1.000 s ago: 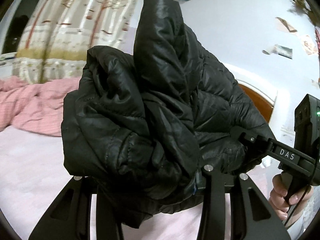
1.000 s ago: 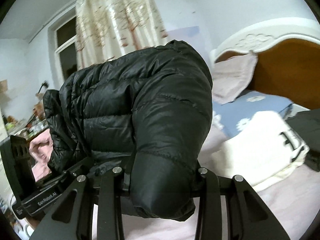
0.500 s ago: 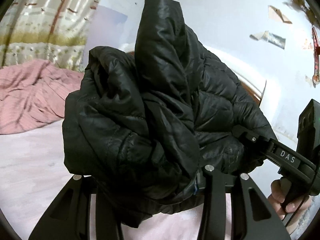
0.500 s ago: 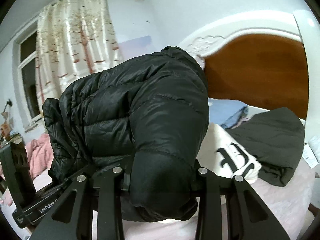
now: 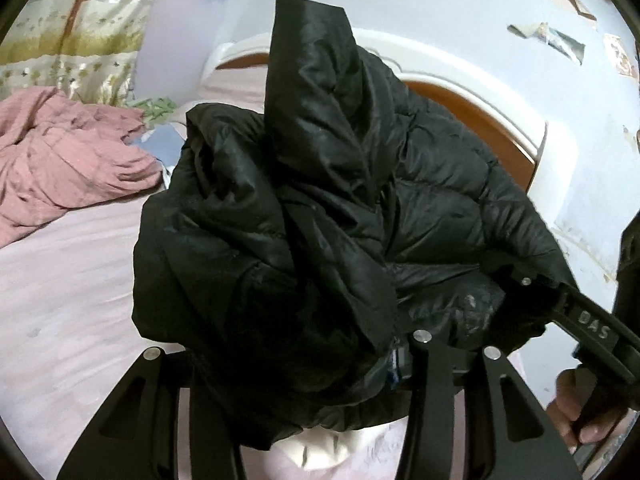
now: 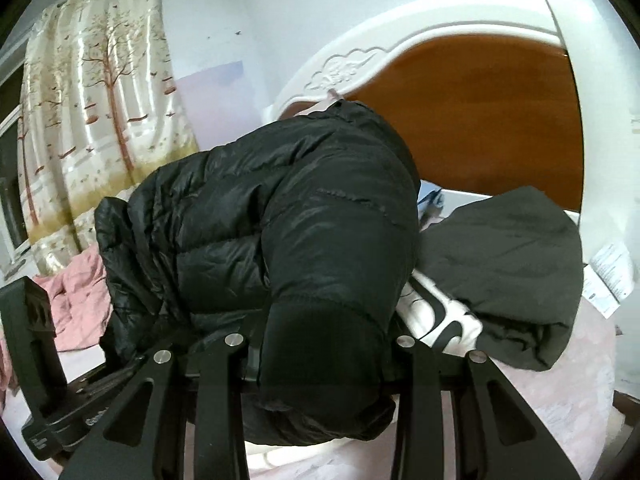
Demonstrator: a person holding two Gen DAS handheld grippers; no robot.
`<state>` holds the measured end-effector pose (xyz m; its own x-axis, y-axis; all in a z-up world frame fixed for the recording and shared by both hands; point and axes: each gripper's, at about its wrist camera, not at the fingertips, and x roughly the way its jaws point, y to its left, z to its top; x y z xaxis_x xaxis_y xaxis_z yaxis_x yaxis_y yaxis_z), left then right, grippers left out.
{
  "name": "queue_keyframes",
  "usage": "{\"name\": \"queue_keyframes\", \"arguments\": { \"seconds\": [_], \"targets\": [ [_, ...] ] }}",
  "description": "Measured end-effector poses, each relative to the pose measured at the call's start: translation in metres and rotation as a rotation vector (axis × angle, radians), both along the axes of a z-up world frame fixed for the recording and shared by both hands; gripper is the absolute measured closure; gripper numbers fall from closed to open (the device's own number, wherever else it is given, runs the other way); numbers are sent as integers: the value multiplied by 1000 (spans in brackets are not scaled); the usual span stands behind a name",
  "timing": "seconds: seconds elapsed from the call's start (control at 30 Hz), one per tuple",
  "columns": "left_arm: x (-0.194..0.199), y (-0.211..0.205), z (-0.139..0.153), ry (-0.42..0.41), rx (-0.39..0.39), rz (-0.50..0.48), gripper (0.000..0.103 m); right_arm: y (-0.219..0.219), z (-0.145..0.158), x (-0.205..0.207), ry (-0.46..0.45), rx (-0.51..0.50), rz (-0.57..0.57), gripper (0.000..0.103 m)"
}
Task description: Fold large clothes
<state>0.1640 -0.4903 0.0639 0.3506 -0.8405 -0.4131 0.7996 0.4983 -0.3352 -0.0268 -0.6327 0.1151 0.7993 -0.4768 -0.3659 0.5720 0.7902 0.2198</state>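
Item: bundled black quilted puffer jacket point(image 5: 320, 240), glossy, held above a bed with a pale pink sheet point(image 5: 60, 300), gripped from both sides. Left gripper point(image 5: 304, 360): jaws opening, a thick bunch of the jacket between them; the fingertips are buried in fabric, so whether the pads press on it cannot be told. Right gripper point(image 6: 320, 352): narrow set, clamped on a padded roll of the same jacket, which bulges between and over its fingers. Left wrist view only: a crumpled pink blanket point(image 5: 60, 160) at 9 o'clock; a peak of jacket fabric standing up at 12; the right gripper's black body marked "DAS" at 4, with the person's right hand point(image 5: 576, 412) around its handle; torn paper scraps stuck on the pale wall point(image 5: 560, 36) at 1 to 2. Right wrist view only: a dark grey folded garment point(image 6: 512, 264) at 3 o'clock, lying on a white cloth with black lettering point(image 6: 436, 312); a curtain printed with trees point(image 6: 100, 120) at 10; the left gripper's black body at 8; a white printed paper label point(image 6: 612, 276) at the far 3 edge. Both views: white-framed headboard with an orange-brown wood panel point(image 6: 480, 120) behind the jacket.
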Motion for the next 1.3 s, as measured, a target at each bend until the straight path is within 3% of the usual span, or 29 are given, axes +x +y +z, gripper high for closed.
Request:
{"name": "queue_keyframes", "arguments": {
  "seconds": [0.1, 0.17, 0.23, 0.33, 0.4, 0.47, 0.63, 0.77, 0.87, 1.03, 1.17, 1.3],
  "targets": [
    [17, -17, -17, 34, 87, 78, 36, -10, -20, 8, 27, 7, -6, 58],
    [22, -21, -22, 8, 140, 156, 0, -14, -37, 16, 77, -1, -22, 51],
    [20, -17, -18, -44, 163, 199, 0, -17, -38, 14, 66, 10, -11, 47],
    [8, -9, -6, -121, 193, 204, 0, -25, -38, 8, 39, 73, -59, 21],
    [-5, 3, 7, -199, 199, 239, 0, -32, -39, 0, 19, 154, -58, 21],
    [-18, 17, 20, -238, 177, 246, 0, -34, -35, -11, -11, 172, -63, 19],
    [-44, 67, 54, -320, 93, 288, 0, -10, -11, -41, -53, 80, -107, 16],
    [-73, 104, 66, -361, 75, 319, 0, 22, -12, -64, -125, 126, -85, 12],
    [-93, 128, 67, -436, 70, 345, 0, 49, -16, -66, -82, 66, -99, 12],
    [-106, 165, 47, -410, 37, 383, 0, 91, -28, -69, -62, 36, -70, 9],
    [-106, 180, 23, -390, 61, 416, 0, 118, -35, -67, -36, -12, -46, 8],
    [-98, 191, 4, -357, 58, 450, 0, 138, -46, -66, -10, -66, -24, 0]
  ]
}}
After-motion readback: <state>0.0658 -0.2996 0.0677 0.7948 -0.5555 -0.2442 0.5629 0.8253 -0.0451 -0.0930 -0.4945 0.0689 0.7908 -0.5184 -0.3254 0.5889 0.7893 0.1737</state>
